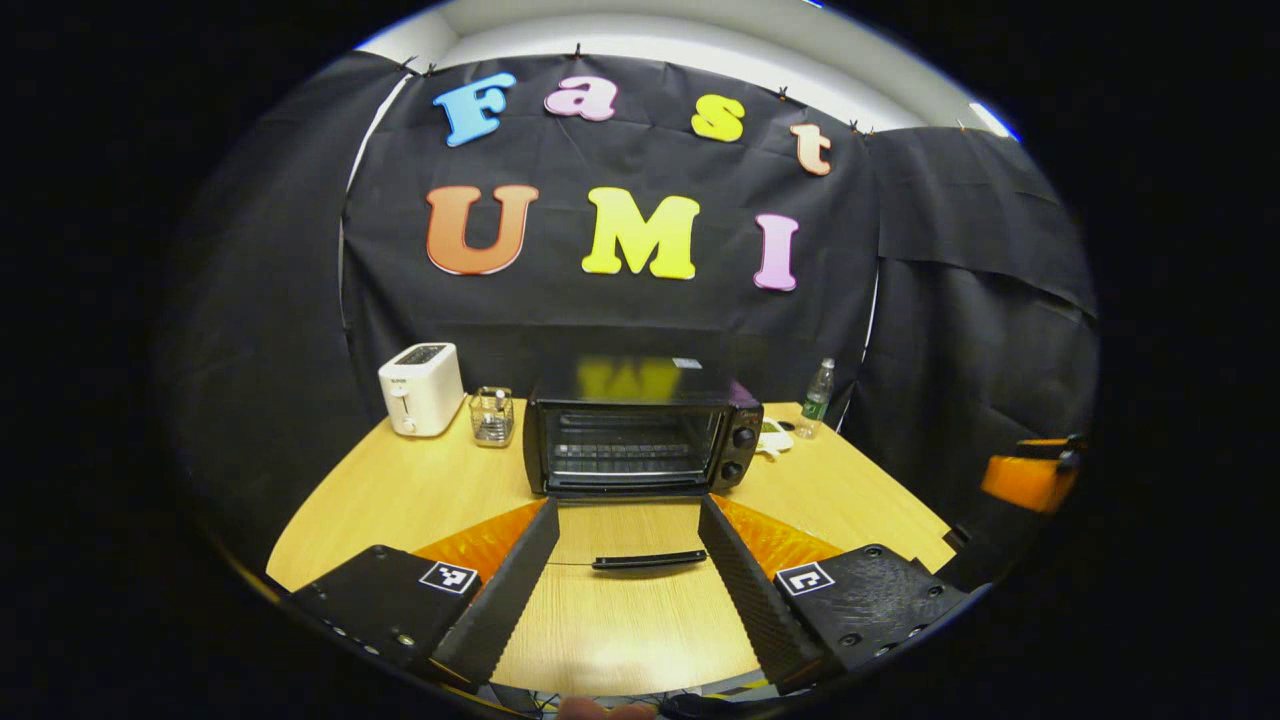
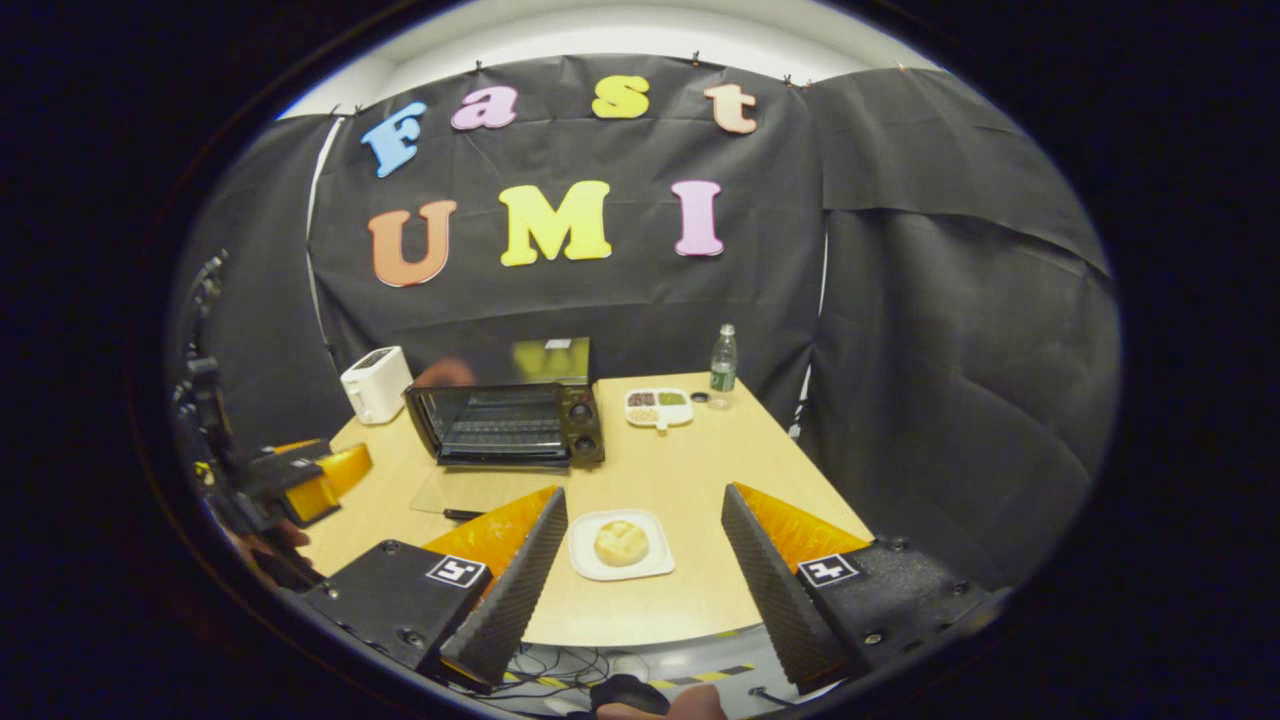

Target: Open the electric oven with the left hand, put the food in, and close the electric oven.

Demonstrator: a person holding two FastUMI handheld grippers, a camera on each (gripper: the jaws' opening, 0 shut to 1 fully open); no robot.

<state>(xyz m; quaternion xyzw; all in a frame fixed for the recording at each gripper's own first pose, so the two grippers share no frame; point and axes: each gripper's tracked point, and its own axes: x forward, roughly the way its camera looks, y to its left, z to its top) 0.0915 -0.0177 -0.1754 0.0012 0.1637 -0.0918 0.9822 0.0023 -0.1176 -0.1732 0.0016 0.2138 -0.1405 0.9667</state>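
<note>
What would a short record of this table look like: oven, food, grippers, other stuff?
oven: electric oven with its glass door folded down flat, rack bare
food: bread roll on a white plate, in front of the oven
left gripper: open, facing the door handle
right gripper: open, plate between its fingers, not touching
others: toaster, water bottle

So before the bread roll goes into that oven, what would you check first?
1. Toaster oven door down flat: ok.
2. Rack inside bare: ok, as far as visible.
3. Left gripper open, holding nothing: ok.
4. Right gripper open, straddling the white plate: ok.
5. Bread roll sits mid-plate: ok.
6. Right fingers touching the plate: cannot tell.
</note>
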